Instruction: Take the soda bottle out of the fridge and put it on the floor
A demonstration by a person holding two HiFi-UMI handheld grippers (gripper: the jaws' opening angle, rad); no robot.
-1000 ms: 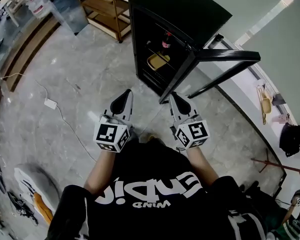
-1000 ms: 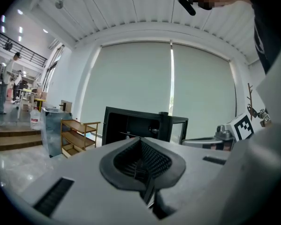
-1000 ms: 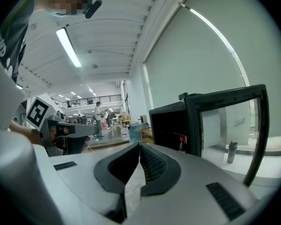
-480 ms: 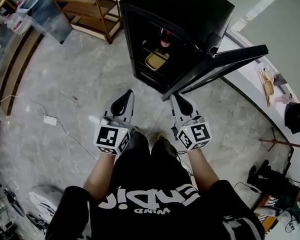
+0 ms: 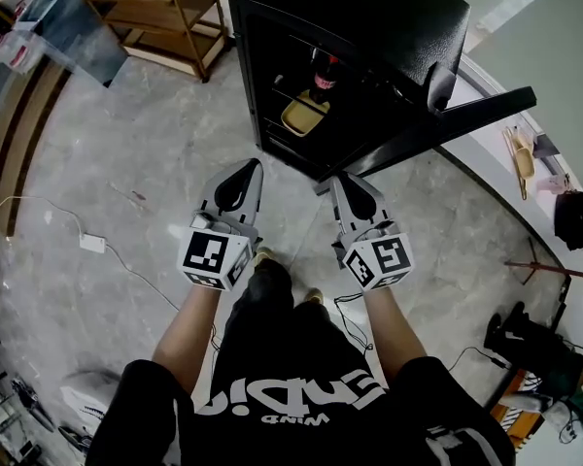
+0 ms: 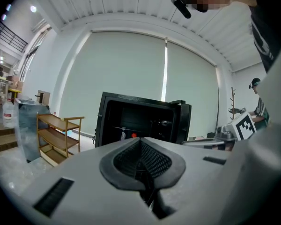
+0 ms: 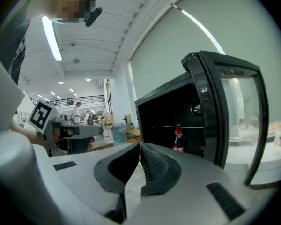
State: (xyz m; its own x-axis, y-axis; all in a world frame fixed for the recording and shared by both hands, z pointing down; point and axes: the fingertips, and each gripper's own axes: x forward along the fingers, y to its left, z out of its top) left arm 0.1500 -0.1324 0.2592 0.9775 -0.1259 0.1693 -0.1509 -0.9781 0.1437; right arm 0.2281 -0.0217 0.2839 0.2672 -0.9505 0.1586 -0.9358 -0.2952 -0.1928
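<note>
- Compared with a second ago, we see the black box-shaped fridge larger and lower in the upper centre of the head view, and its open glass-fronted door reaches further out to the right.
- The light wooden shelf rack has slid toward the upper left corner, and the small white adapter on its cable sits further left on the grey stone floor.
- The left gripper and the right gripper stay side by side at mid-frame, pointing at the fridge.
- Both have their jaws pressed together with nothing between them.
- Inside the fridge, the dark soda bottle with a red cap and red label stands upright on a wire shelf.
- A pale yellow tray lies on the shelf below it.
</note>
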